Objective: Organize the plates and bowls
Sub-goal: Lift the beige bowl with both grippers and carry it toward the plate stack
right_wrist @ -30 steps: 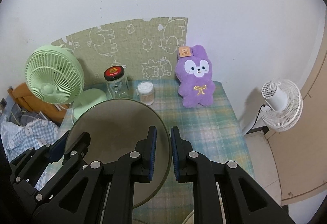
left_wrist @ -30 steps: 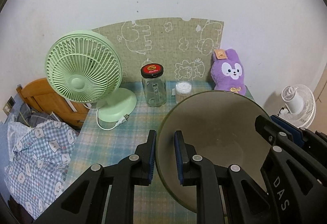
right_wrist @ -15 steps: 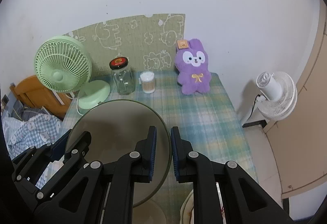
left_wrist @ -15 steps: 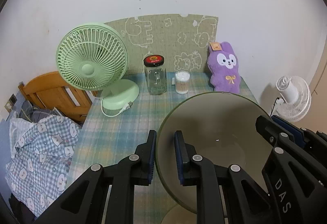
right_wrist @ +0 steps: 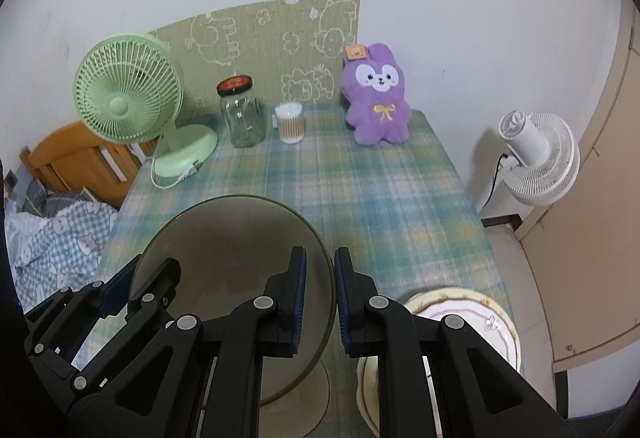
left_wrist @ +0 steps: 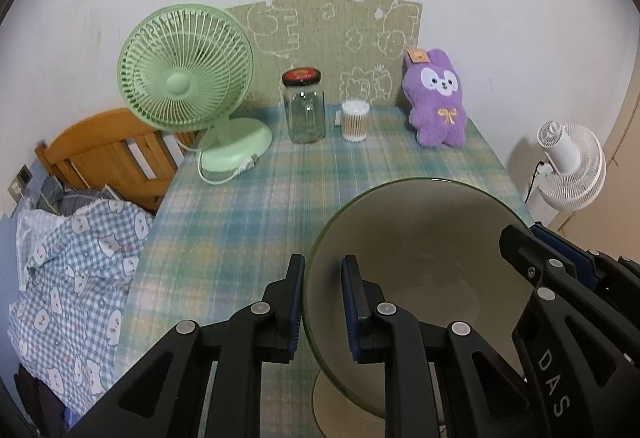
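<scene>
Covering most of both views, the desk (left_wrist: 248, 222) wears a blue-green plaid cloth and serves as the landmark here. Above its near half hangs a large olive-rimmed bowl (left_wrist: 424, 258), gripped from both sides and tilted so its inside faces the cameras. The left hand-held gripper (left_wrist: 322, 302) pinches the bowl's left rim, one blue pad outside the wall and one inside. The right hand-held gripper (right_wrist: 320, 296) pinches the opposite rim the same way, so the bowl sits between the two tools. Under the bowl, near the desk's front edge, a pale round foot or dish shows; which it is cannot be told.

At the desk's near right corner lie cream plates (right_wrist: 480, 322) with a floral rim, partly hidden by the right tool. Along the desk's far edge, from left to right, stand a green fan (left_wrist: 188, 78), a purple plush rabbit (left_wrist: 438, 106), a glass jar (left_wrist: 304, 110) with a red-and-black lid, and a small tub of cotton swabs (left_wrist: 355, 120).
</scene>
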Demonstrator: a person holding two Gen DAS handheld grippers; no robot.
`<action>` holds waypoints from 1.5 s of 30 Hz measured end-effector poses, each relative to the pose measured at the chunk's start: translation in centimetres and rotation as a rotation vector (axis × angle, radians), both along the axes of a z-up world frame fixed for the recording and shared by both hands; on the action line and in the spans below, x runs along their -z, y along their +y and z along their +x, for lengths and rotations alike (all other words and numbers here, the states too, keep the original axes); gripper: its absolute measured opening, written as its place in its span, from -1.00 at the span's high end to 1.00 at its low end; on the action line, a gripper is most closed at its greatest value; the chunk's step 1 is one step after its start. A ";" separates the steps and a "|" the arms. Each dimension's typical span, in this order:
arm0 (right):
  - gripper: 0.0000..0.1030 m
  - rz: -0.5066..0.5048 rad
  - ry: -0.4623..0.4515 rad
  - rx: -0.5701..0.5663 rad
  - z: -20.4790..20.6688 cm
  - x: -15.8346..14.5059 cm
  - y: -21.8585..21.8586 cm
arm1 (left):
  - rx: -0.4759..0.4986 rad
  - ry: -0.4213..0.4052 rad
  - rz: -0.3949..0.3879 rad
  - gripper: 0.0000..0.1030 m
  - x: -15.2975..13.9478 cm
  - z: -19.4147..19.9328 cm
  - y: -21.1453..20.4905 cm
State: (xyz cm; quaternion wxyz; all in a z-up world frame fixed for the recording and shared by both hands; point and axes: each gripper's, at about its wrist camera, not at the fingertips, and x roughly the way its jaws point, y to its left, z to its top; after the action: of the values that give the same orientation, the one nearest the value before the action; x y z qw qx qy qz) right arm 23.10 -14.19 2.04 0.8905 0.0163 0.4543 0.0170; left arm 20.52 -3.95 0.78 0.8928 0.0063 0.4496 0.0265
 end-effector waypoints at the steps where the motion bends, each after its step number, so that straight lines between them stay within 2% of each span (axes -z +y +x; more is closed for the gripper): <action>1: 0.65 0.000 0.005 0.000 -0.1 0.2 0.0 | 0.001 0.005 0.000 0.72 0.2 -0.2 0.0; 22: 0.66 -0.012 0.137 0.014 -2.3 5.3 0.6 | 0.009 0.126 -0.014 0.72 4.8 -2.0 0.4; 45: 0.66 -0.032 0.237 0.026 -3.2 8.5 1.0 | 0.019 0.225 -0.034 0.72 7.8 -2.9 0.6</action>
State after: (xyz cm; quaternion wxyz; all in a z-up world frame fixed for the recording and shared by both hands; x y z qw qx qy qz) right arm 19.90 -13.20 -6.50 0.8309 0.0099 0.5563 -0.0040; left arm 17.61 -3.35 -7.07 0.8368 -0.0016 0.5474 0.0096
